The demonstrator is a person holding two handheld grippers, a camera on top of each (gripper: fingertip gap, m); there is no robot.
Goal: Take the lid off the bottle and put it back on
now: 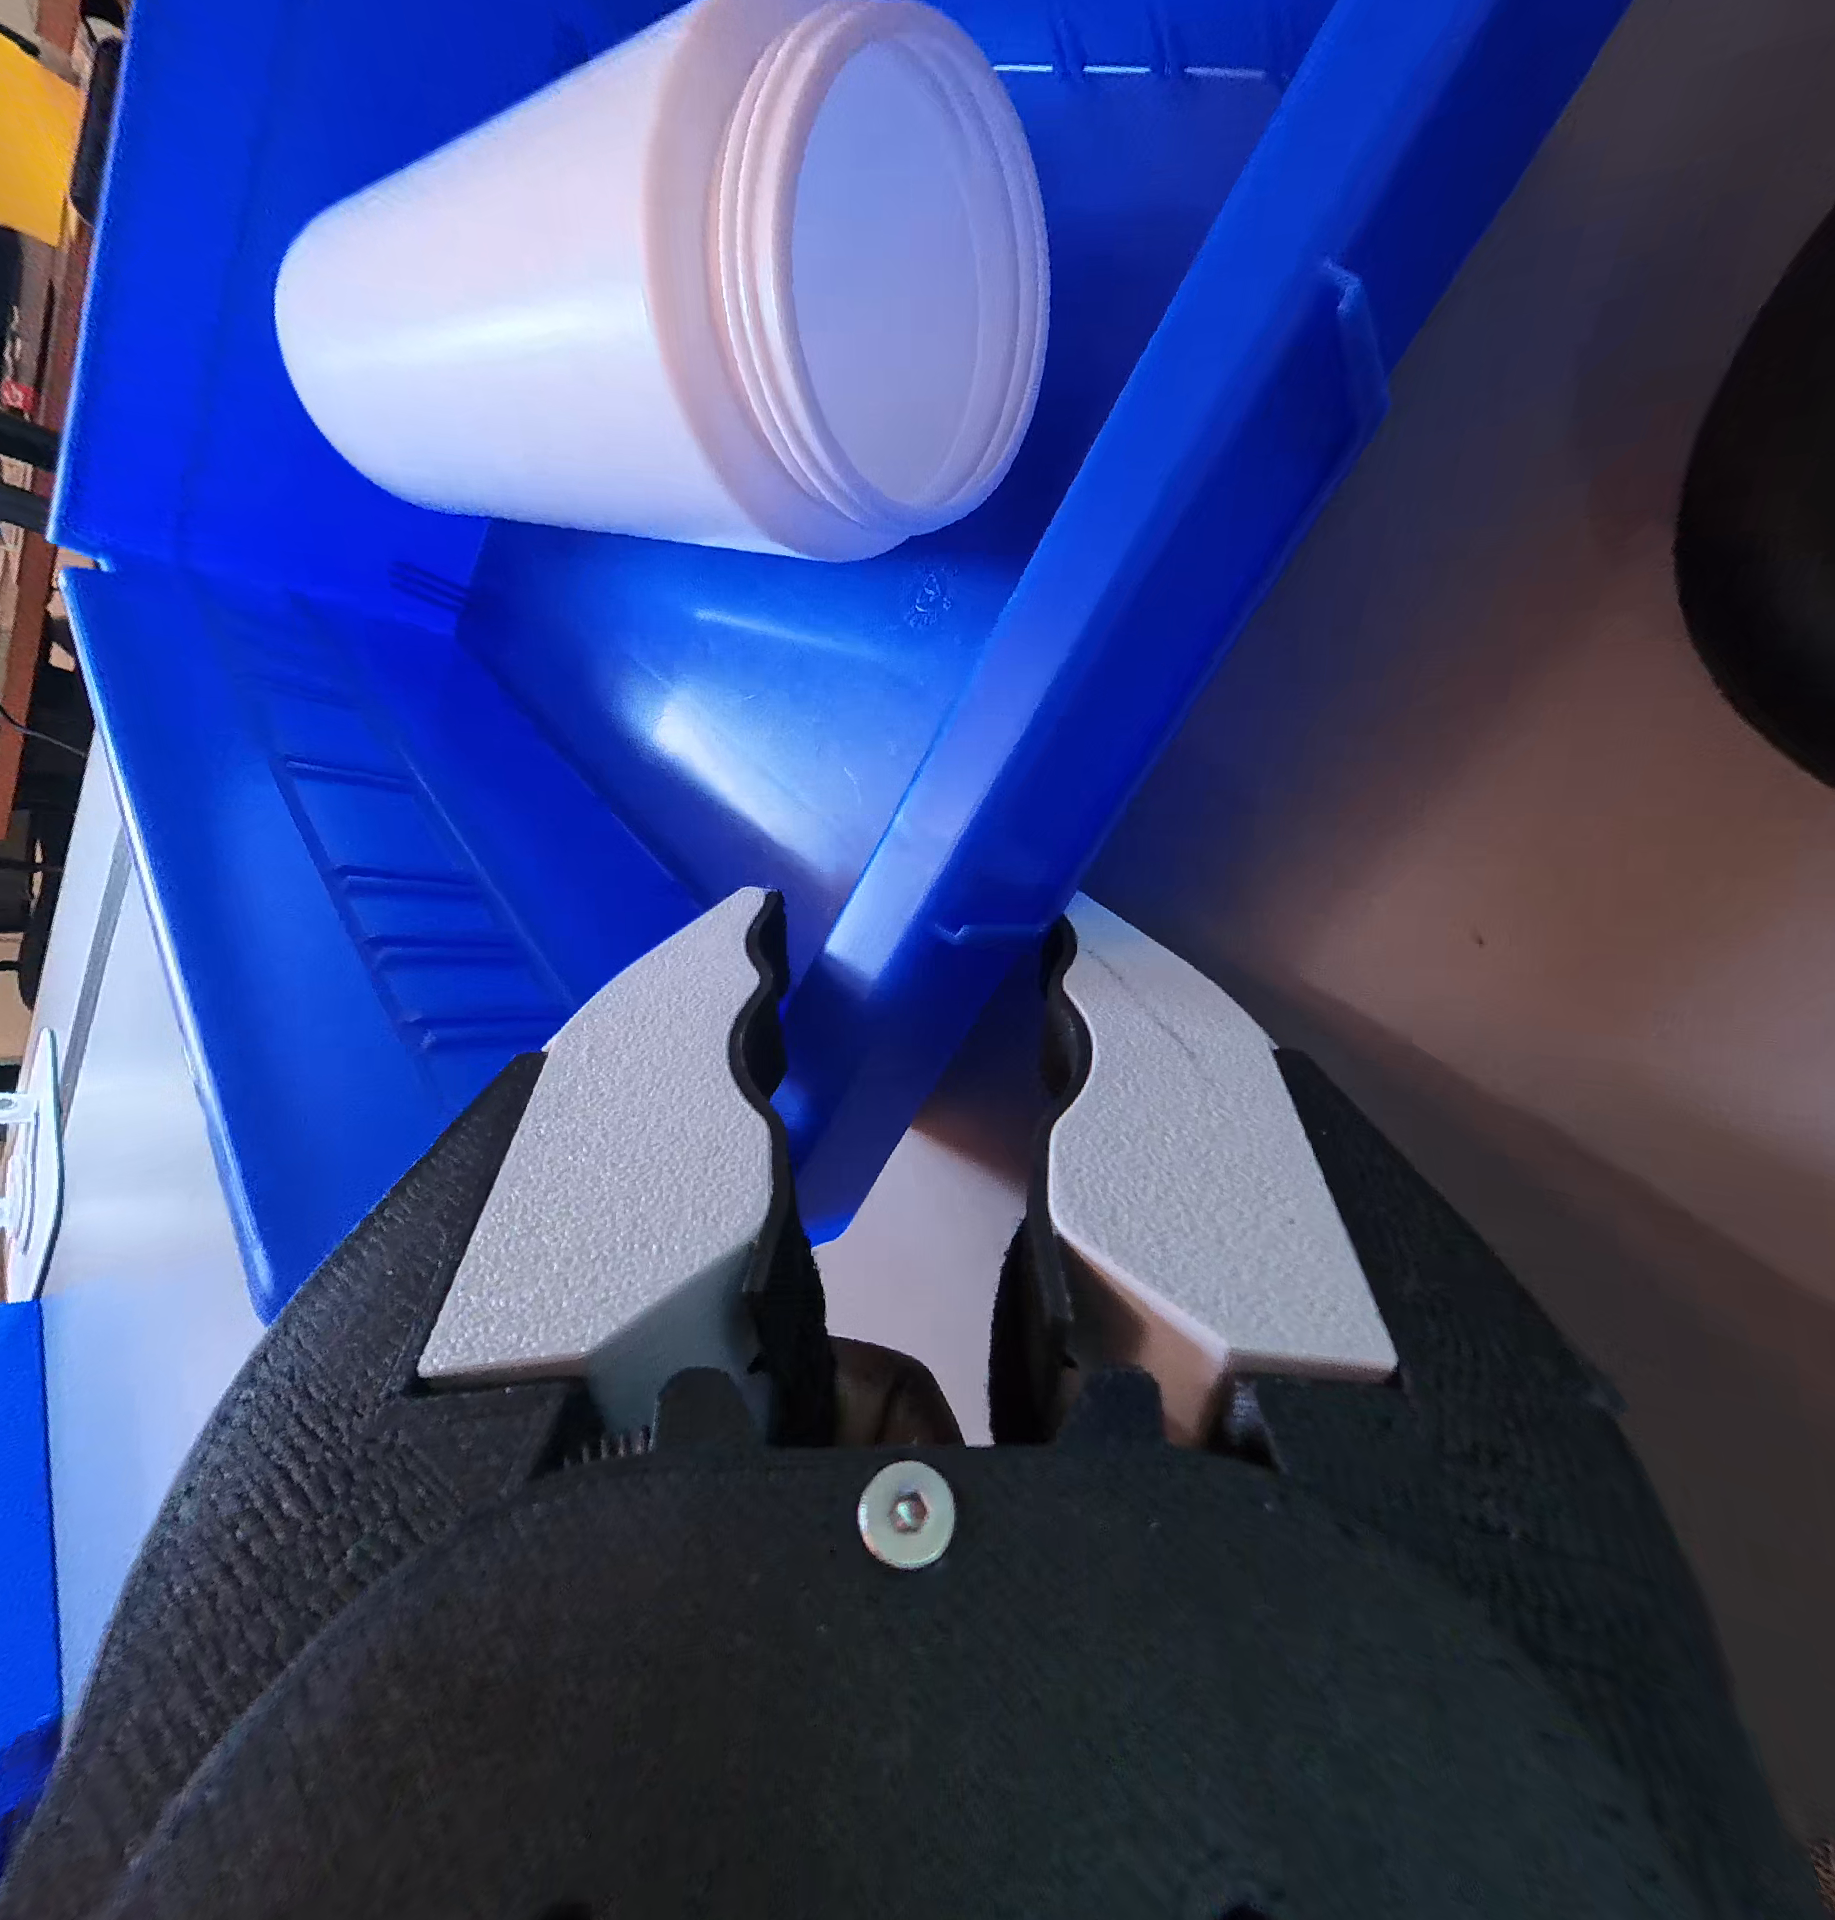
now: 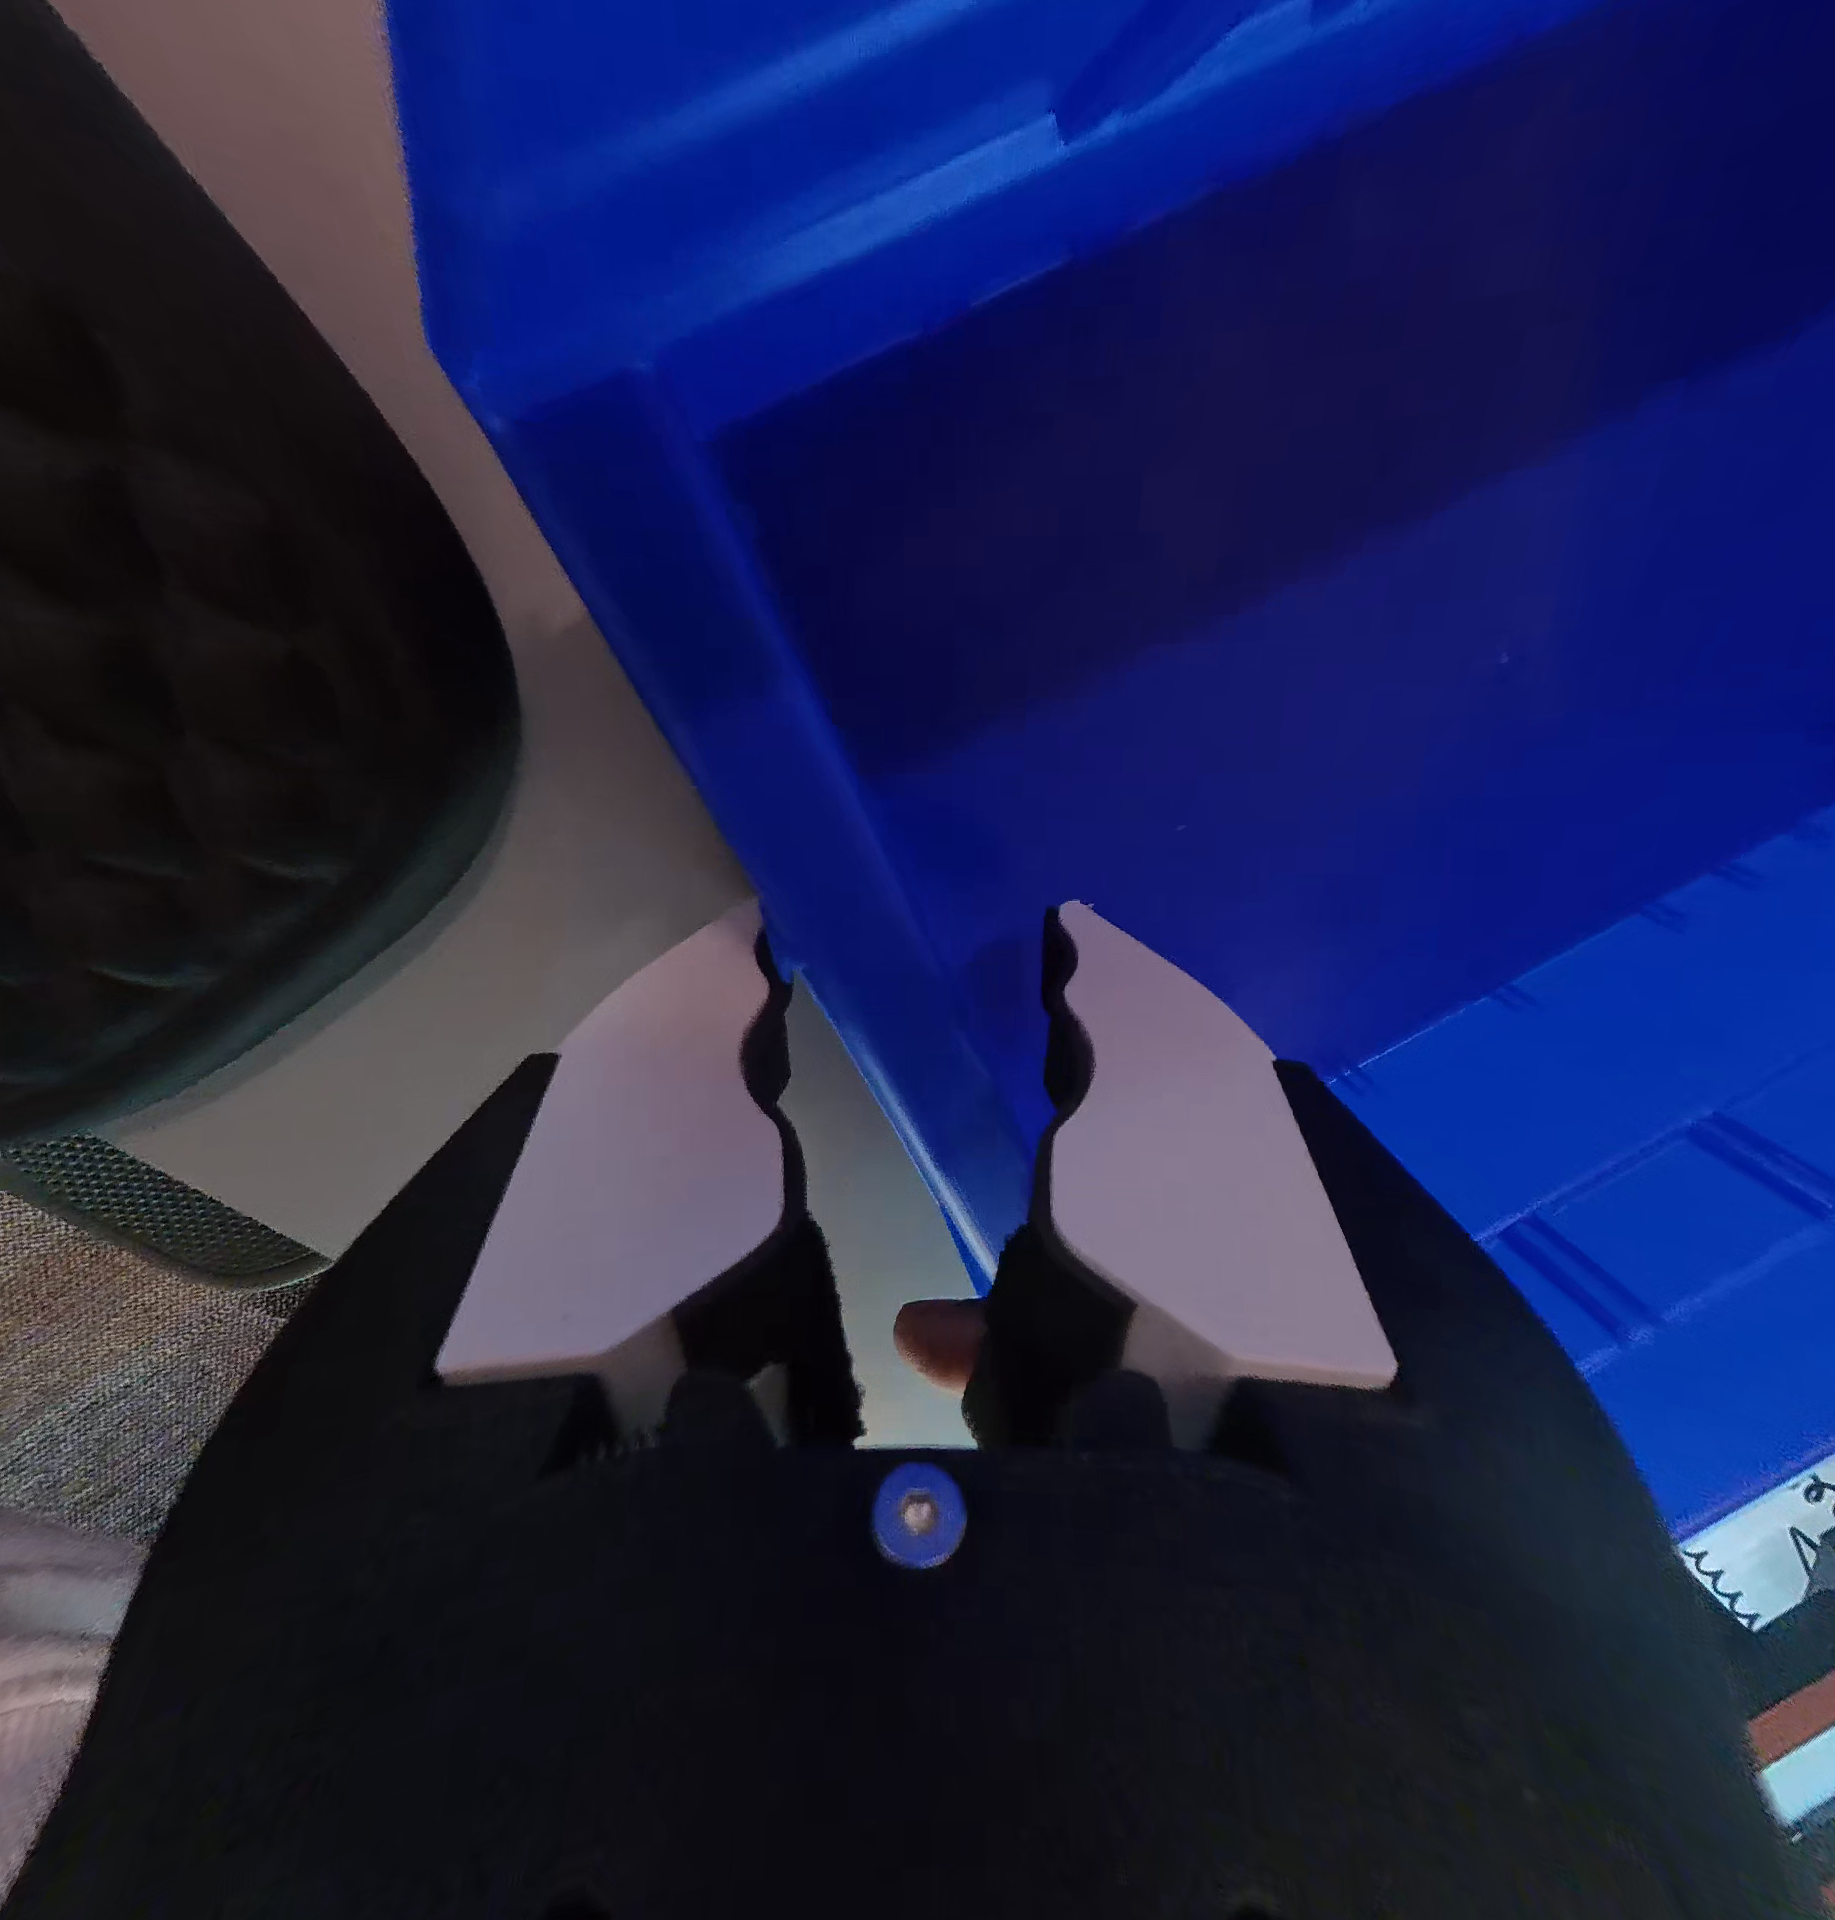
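Bottle point(image 1: 539, 343): white, lying on its side inside the blue bin, threaded mouth uncapped and turned toward the left wrist camera; no lid seen on it; shown only in the left wrist view.
Blue bin point(image 1: 1100, 582): largest thing in both views; in the left wrist view seen from above the rim, with floor and inner walls visible; in the right wrist view only the ribbed outer wall and a corner post, dim and blurred.
Table point(image 1: 1464, 831): pale surface under the bin, partly in shadow.
Dark rounded object point(image 2: 165, 623): quilted black surface at the left of the right wrist view, cut off by the frame; a dark shape at the right edge of the left wrist view may be the same thing, cannot tell.
Left gripper point(image 1: 918, 925): angled down toward the bin, jaws parted and straddling the bin's rim wall; left pad close against the wall, right pad with a gap; nothing clamped.
Right gripper point(image 2: 908, 920): low beside the bin's outside corner, jaws parted, corner post running between them; contact with the post hard to judge in the blur.
Fingertip point(image 2: 934, 1340): a person's, peeking between the bases of the right gripper's jaws; the rest hidden by the gripper body.
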